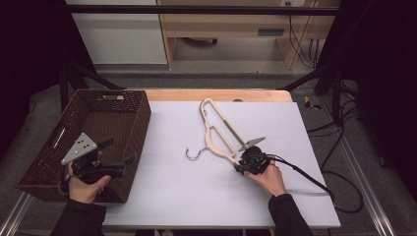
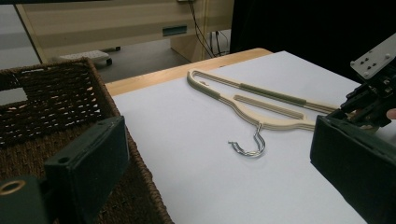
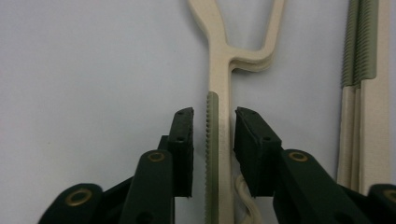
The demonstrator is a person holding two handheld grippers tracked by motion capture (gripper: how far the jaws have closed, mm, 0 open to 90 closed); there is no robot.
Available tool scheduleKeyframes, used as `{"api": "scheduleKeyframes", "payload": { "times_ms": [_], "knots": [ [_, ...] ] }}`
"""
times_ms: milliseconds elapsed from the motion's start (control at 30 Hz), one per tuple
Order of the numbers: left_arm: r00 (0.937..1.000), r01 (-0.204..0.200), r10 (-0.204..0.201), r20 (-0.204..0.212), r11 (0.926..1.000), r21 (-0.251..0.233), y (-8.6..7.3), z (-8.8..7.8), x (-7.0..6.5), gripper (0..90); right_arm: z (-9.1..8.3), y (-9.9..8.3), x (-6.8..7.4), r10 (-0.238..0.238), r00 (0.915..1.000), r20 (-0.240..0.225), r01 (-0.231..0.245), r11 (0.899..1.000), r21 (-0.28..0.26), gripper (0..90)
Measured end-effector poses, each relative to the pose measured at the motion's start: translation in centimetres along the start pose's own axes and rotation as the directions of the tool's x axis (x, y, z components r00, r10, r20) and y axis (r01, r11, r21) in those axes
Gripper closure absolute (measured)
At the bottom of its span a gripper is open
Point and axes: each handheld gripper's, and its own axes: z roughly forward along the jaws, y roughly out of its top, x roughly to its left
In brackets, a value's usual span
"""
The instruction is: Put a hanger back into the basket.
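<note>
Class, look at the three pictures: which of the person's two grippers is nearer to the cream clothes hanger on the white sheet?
Right. The right gripper straddles one arm of the hanger, jaws either side, small gaps showing. The left gripper hangs over the wicker basket, well off to the hanger's left.

Grey floor (image 1: 231, 78) beyond the table, pale wooden furniture (image 1: 226, 24) and dark curtains (image 1: 29, 49) at both sides.

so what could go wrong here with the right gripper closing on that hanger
1. The right gripper straddles one thin arm of the hanger with small gaps either side; a slightly off-centre pinch may let it twist or slip.
2. It grips near one end, so the hanger could swing and droop when lifted.
3. The metal hook may catch the wicker basket rim on the way over.
</note>
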Motion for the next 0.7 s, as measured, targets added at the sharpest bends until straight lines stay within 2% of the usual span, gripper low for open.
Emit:
{"api": "scheduleKeyframes", "payload": {
  "times_ms": [100,200,467,633,700],
  "knots": [
    [1.0000,-0.001,0.001,0.000,1.0000,0.003,-0.01,0.05,-0.02,4.3,0.15,-0.07,-0.12,0.001,1.0000,0.004,-0.001,1.000,0.006,75.9],
    [1.0000,-0.001,0.001,0.000,1.0000,0.002,0.00,0.04,-0.03,4.4,0.07,-0.08,-0.18,0.039,0.9992,0.002,-0.039,0.999,0.004,78.3],
    [0.9999,-0.010,0.010,-0.002,0.9999,0.005,0.00,0.08,-0.13,4.5,-0.19,-0.03,-0.30,0.042,0.9991,-0.004,-0.042,0.999,-0.002,78.4],
    [0.9999,-0.012,0.012,0.001,0.9999,0.006,0.00,0.15,-0.26,4.5,-0.70,0.06,-0.19,0.075,0.9972,-0.004,-0.075,0.997,-0.008,78.8],
    [0.9999,-0.013,0.013,0.001,0.9999,0.008,-0.01,0.21,-0.37,4.6,-0.68,0.06,-0.25,0.063,0.9980,-0.008,-0.063,0.998,-0.007,78.9]
  ]
}}
